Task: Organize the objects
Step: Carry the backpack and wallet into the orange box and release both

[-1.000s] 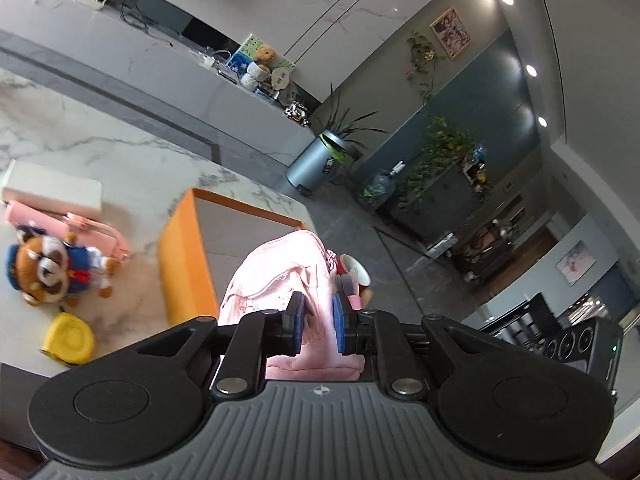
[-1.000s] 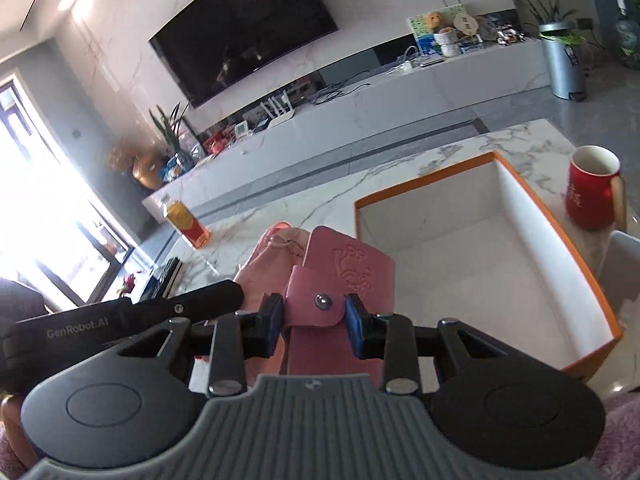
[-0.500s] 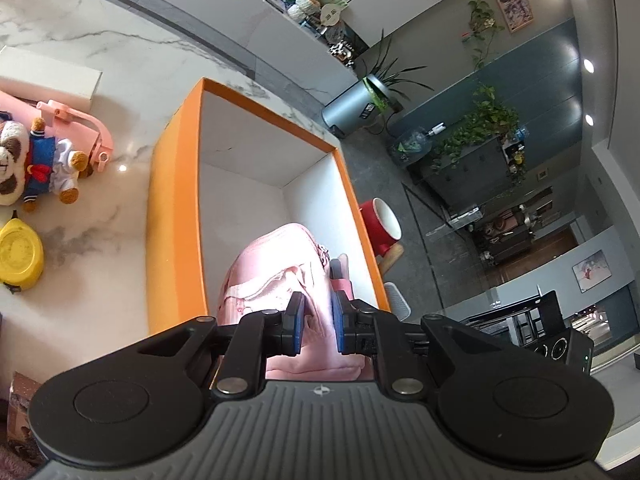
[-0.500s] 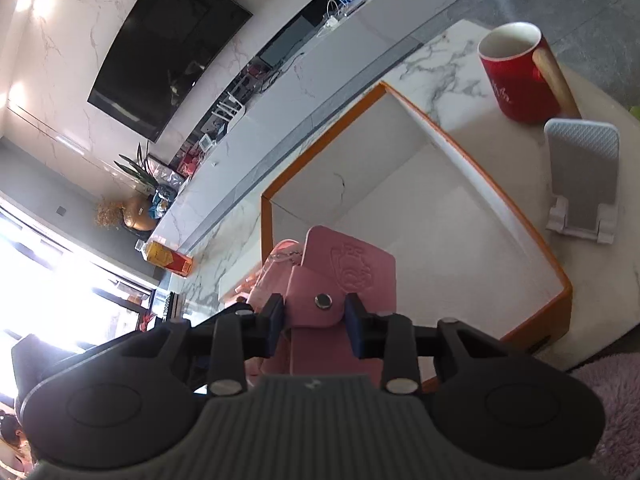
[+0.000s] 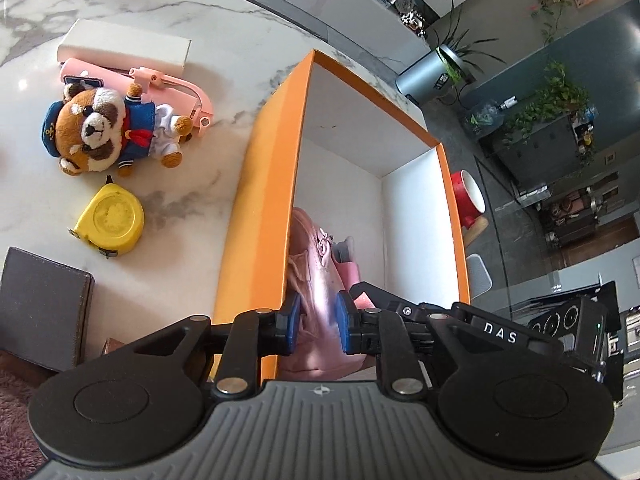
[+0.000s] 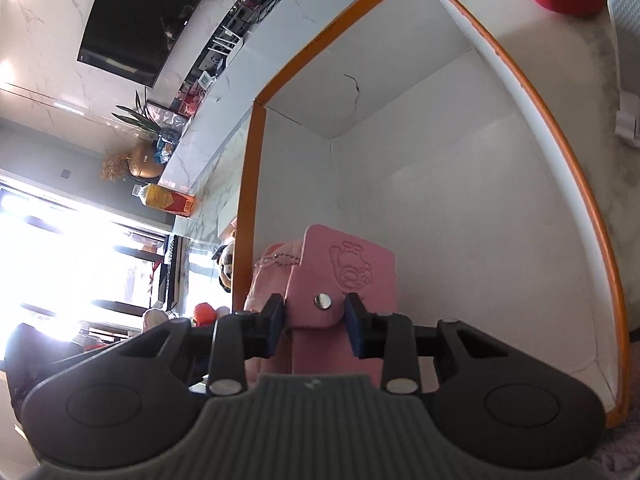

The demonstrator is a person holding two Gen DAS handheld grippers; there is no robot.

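Inside the orange box [image 5: 256, 216], both grippers hold pink items, left gripper [image 5: 316, 326] opening.

One orange box [image 5: 264, 216] is standing on the counter [image 5: 192, 184] and serving as landmark. Inside the box, one pink bag [image 5: 316, 280] and one pink case [image 6: 344, 280] with a snap are showing. Left of the box in the left wrist view, five items are lying: one plush dog [image 5: 100, 128], one yellow tape measure [image 5: 112, 220], one pink strap piece [image 5: 176, 84], one white flat box [image 5: 124, 46] and one dark box [image 5: 40, 308]. Right of the box, one red mug [image 5: 468, 200] and one white stand [image 6: 626, 64] are sitting. Two hand-held grippers are appearing, the left hand-held gripper [image 5: 316, 324] and the right hand-held gripper [image 6: 314, 322].
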